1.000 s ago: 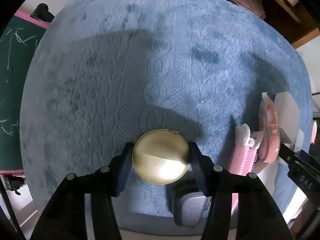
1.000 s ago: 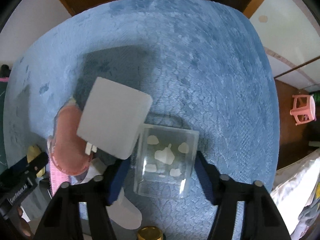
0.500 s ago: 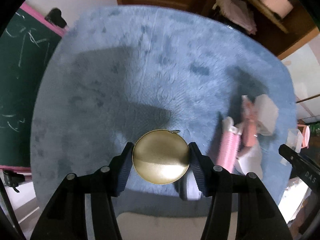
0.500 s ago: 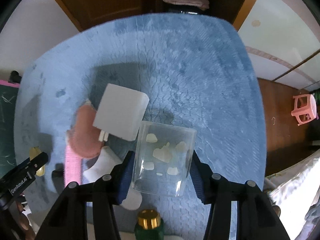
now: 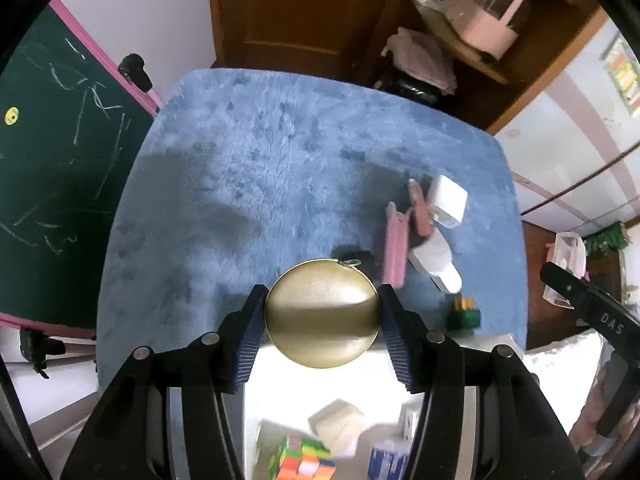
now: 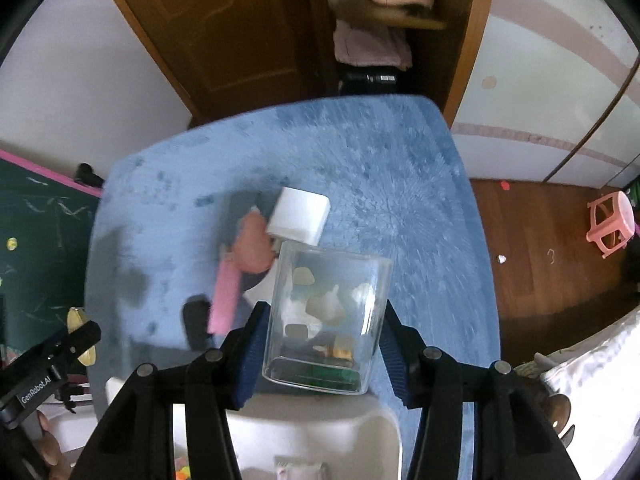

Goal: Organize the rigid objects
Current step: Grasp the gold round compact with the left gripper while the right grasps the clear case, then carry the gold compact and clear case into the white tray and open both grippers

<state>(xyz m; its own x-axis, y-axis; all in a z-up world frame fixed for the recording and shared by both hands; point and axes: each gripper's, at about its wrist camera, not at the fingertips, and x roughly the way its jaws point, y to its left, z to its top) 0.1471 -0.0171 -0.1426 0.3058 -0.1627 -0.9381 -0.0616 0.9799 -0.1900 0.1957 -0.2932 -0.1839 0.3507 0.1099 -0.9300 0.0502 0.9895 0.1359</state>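
The left claw (image 5: 322, 316) pinches a round, flat, brass-coloured metal disc (image 5: 322, 314) by its edges between both blue ribbed pads, holding it in the air above the near edge of the counter, which is covered with a blue plush cloth (image 5: 248, 200). Below the disc, a white bin (image 5: 280, 400) holds a multicoloured puzzle cube (image 5: 302, 458) and a white block, both blurred.

The right claw (image 6: 322, 338) is clamped on a clear, square-sided plastic box (image 6: 326, 316) printed with pale shapes, lifted over the near edge of the cloth and above the white bin's rim (image 6: 320, 410). A small green bottle with a gold cap (image 6: 334, 364) shows through the box's clear walls.

On the cloth lie a white square charger block (image 6: 300, 220), touching a round salmon-pink object (image 6: 252, 252), a pink bar-shaped item (image 6: 226, 296) just beside that, a white bottle (image 5: 436, 264) and a small dark object (image 6: 196, 320) near the pink bar.
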